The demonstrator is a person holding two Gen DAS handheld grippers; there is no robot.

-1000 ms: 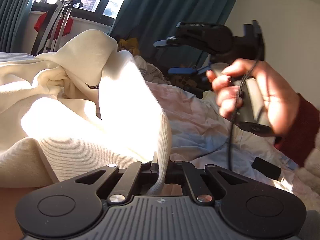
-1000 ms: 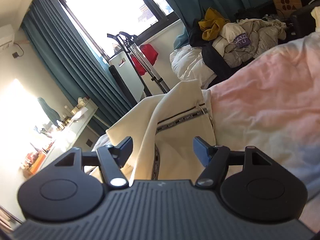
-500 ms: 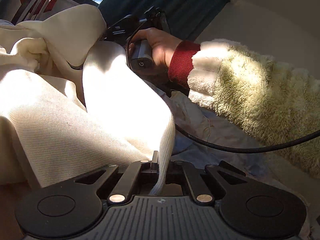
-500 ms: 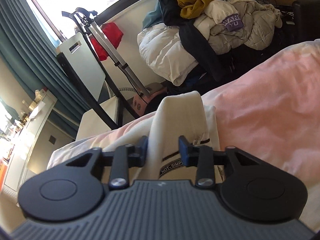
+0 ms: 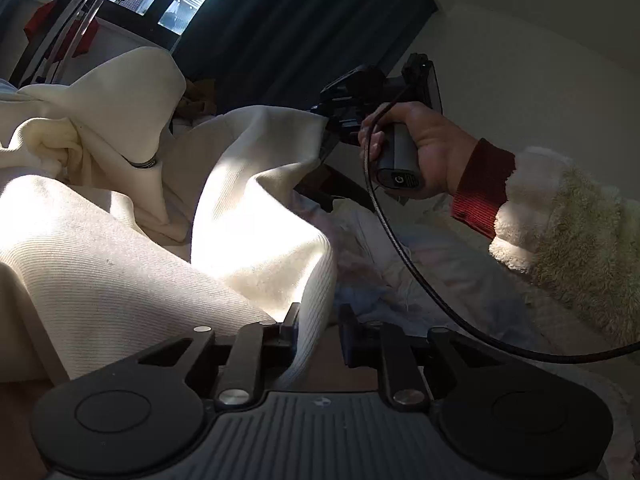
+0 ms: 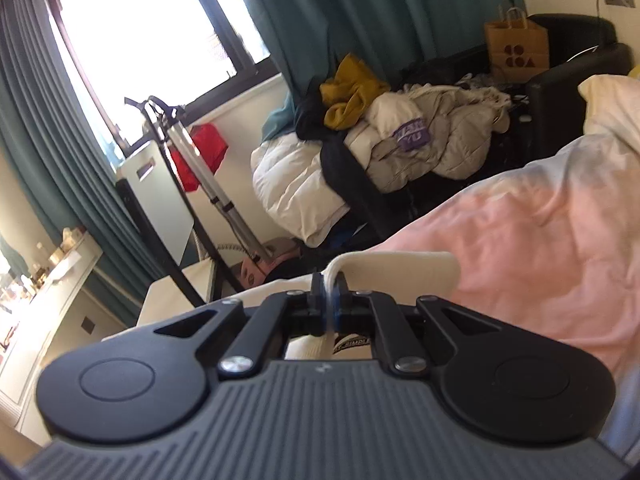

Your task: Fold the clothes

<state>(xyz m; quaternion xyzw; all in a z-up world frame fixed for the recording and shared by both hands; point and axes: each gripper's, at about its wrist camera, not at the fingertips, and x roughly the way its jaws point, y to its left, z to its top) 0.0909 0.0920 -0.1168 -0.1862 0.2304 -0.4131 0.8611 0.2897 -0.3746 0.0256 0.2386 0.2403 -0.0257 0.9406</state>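
Cream garment [image 5: 248, 216] is being stretched between grippers; right gripper [image 6: 330, 296] is being clamped on its edge; left gripper [image 5: 318, 328] is being held part-open around a fold.

Cream garment [image 5: 120, 248]: finely ribbed knit cloth, matt, soft. Left claw [image 5: 318, 332]: matt black plastic arms, shiny metal pivot screws, ridged grey plastic body. Right claw [image 6: 330, 300]: same build, blue pads pinching the cloth. Cable [image 5: 400, 248]: braided, slight sheen. Sleeve [image 5: 580, 232]: fluffy pale fleece over a red ribbed cuff. Bed cover [image 6: 520, 248]: smooth matt cloth, pink to blue. Bag [image 6: 516, 50]: brown paper. Curtains [image 6: 360, 12]: teal cloth, matt.
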